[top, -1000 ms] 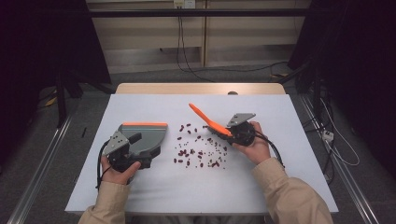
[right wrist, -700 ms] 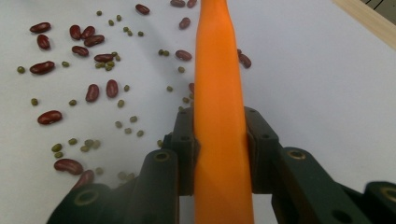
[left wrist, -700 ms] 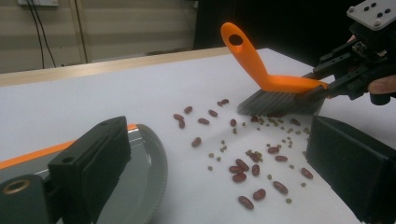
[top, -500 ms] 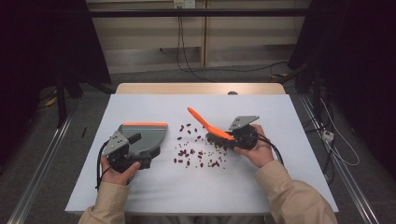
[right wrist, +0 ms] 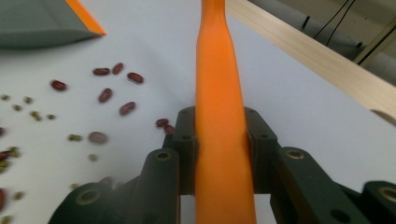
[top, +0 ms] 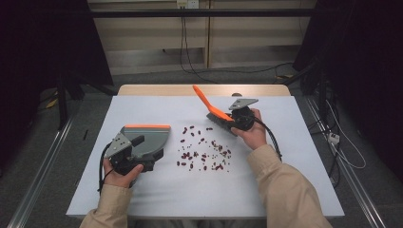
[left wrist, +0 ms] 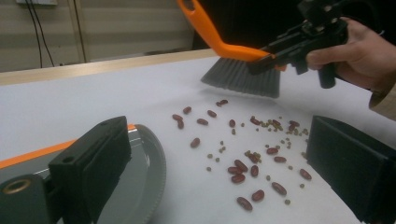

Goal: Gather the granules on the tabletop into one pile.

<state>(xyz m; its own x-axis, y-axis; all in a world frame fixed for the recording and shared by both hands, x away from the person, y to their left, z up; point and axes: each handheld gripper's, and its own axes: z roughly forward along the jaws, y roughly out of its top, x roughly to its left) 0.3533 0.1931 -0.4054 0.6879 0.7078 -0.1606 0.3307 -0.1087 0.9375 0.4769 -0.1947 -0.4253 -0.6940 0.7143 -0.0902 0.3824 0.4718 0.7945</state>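
Two tools frame the spill. L gripper (top: pixel 124 151) at 9 o'clock of the beans (top: pixel 204 152), jaws clamped on the grey dustpan (top: pixel 147 139), probably by its handle (grip partly hidden); pan flat on the table (top: pixel 285 190), mouth facing 3 o'clock. Beans lie mid-table between pan and brush. R gripper (top: pixel 240 118) at 1 o'clock of them, jaws tight on the orange brush (top: pixel 214 110), handle pointing to 11, bristles (left wrist: pixel 243 79) lifted just beyond the pile. Sweep should run toward 9, into the pan.
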